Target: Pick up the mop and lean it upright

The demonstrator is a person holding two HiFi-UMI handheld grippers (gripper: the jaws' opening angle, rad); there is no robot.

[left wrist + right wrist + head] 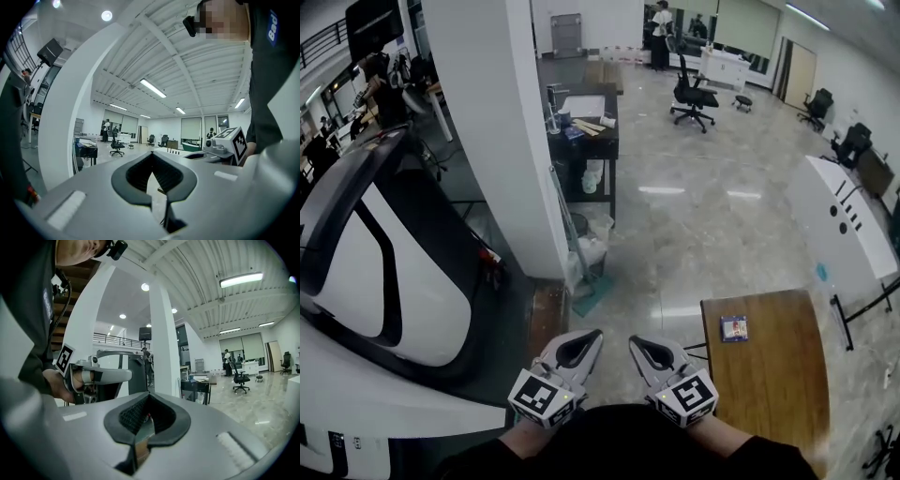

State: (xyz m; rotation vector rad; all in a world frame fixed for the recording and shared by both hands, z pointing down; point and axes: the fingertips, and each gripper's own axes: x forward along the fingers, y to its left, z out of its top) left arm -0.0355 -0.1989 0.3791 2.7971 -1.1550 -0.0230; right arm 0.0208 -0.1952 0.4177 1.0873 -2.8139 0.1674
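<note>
My left tongs (pixel 593 336) and right tongs (pixel 637 342) are both pressed together on nothing, side by side before me. Well ahead, the mop (pixel 565 225) leans tilted against the white pillar (pixel 506 141), beside the black bench (pixel 581 148).

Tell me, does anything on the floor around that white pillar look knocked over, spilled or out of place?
Nothing looks spilled or knocked over. The mop stands slanted beside the white pillar, its teal head on the floor, next to the black table.
</note>
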